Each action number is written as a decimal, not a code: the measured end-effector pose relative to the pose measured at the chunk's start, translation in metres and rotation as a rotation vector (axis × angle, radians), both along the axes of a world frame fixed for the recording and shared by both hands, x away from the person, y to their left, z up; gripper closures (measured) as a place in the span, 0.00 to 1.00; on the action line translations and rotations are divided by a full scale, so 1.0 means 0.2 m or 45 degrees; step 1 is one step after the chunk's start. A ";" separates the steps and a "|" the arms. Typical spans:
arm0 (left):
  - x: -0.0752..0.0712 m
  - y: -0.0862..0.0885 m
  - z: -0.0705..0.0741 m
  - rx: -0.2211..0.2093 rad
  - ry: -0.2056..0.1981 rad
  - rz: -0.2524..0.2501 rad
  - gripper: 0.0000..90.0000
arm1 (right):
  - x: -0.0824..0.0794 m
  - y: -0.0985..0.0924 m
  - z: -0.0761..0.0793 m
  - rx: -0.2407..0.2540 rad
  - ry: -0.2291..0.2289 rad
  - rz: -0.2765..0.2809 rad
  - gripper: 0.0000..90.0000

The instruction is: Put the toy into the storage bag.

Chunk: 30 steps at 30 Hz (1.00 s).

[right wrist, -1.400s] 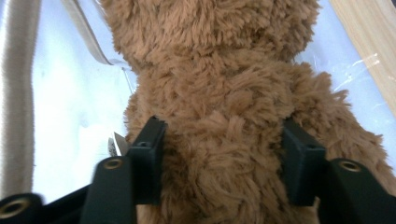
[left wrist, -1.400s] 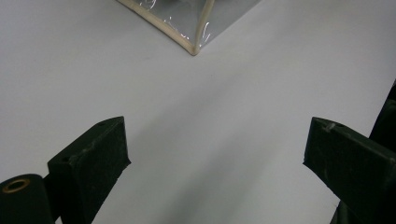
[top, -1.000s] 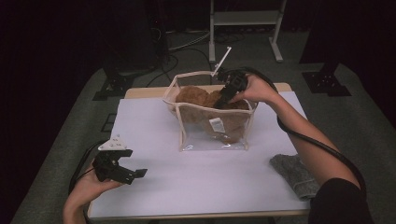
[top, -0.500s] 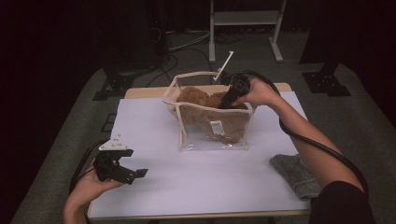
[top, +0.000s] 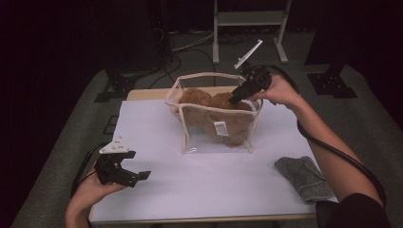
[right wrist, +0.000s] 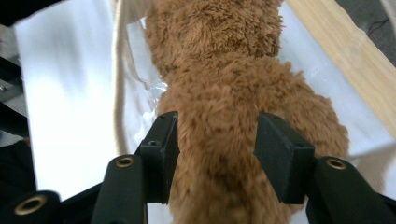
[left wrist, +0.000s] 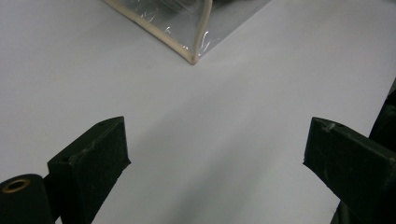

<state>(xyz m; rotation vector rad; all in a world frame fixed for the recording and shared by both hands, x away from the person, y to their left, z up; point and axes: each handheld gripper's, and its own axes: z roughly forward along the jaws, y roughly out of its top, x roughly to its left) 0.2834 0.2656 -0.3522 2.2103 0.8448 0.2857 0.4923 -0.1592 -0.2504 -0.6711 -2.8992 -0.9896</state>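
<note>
A clear plastic bag (top: pixel 216 140) with cream piping stands on the white table (top: pixel 152 128), and a brown plush toy (top: pixel 221 102) sits inside it. My right gripper (top: pixel 235 97) reaches down into the bag's right end from above. Seen along its own jaws, my right gripper (right wrist: pixel 217 154) straddles the plush toy (right wrist: pixel 224 70); the jaws have just been opening and the fur only brushes the pads. My left gripper (top: pixel 135 178) rests open near the table's front left corner. In its own view my left gripper (left wrist: pixel 217 154) holds nothing, and the bag's corner (left wrist: pixel 191 51) lies ahead.
A folded grey cloth (top: pixel 304 178) lies at the front right of the table. The table's wooden edge (right wrist: pixel 345 60) runs behind the bag. A metal stand (top: pixel 247 19) and cables sit on the dark floor beyond.
My right gripper has drawn up and to the right, from deep over the plush toy to the bag's right rim. The toy stays in the bag. My left gripper has kept still.
</note>
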 end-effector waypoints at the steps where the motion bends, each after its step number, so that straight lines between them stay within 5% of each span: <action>1: 0.00 0.00 0.00 -0.002 -0.001 0.000 0.06 | -0.01 -0.02 0.01 0.007 0.001 -0.009 0.52; 12: 0.01 -0.01 -0.01 0.013 0.001 0.008 0.06 | -0.11 -0.26 0.08 0.148 -0.027 -0.081 0.49; 30: 0.01 -0.01 -0.02 -0.005 -0.001 0.013 0.06 | -0.22 -0.49 0.08 0.213 -0.043 -0.155 0.47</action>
